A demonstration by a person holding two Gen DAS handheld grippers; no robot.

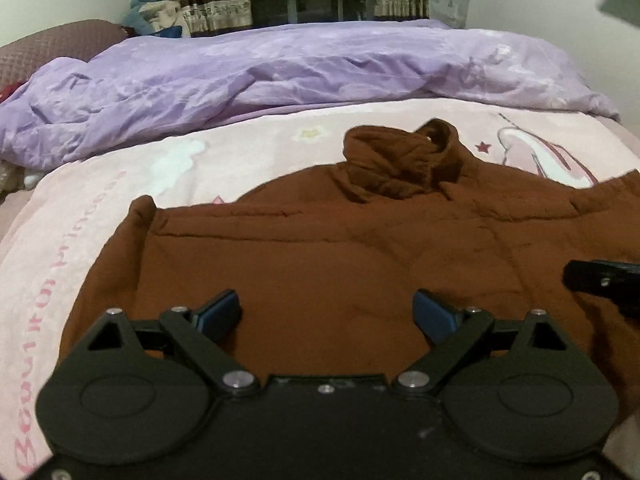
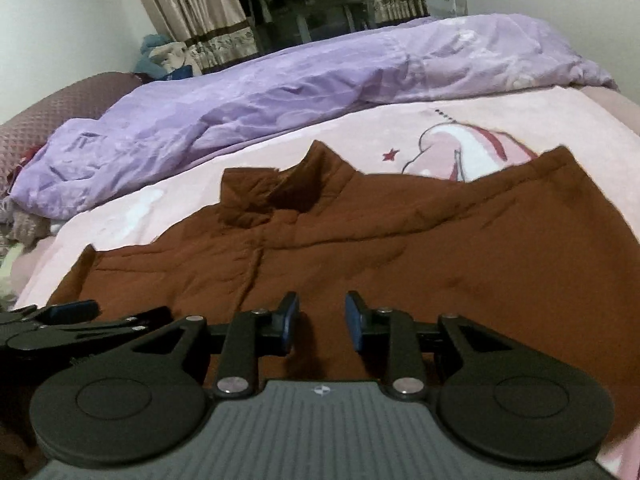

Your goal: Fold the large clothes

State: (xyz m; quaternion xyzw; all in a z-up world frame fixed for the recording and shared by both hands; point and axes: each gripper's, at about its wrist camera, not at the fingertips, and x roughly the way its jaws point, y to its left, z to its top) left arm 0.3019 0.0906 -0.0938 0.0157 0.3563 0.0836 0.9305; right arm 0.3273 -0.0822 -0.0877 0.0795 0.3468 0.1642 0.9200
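Brown quilted jacket (image 1: 320,248) lies spread flat on the pink printed blanket (image 1: 80,216), collar (image 1: 400,160) at the far end, hem nearest the holder; laid out so, likely to give clean fold lines. Purple duvet (image 1: 280,76) bunched along the far side of the bed, well apart from the work. Left gripper (image 1: 327,312) hovers over the near middle of the jacket, jaws wide, nothing between them. Right gripper (image 2: 322,320) just right of it, jaws parted narrower, also empty. Both sit low over the cloth, side by side, probably placed to pick an edge. No fold yet visible; sleeves not clearly made out.
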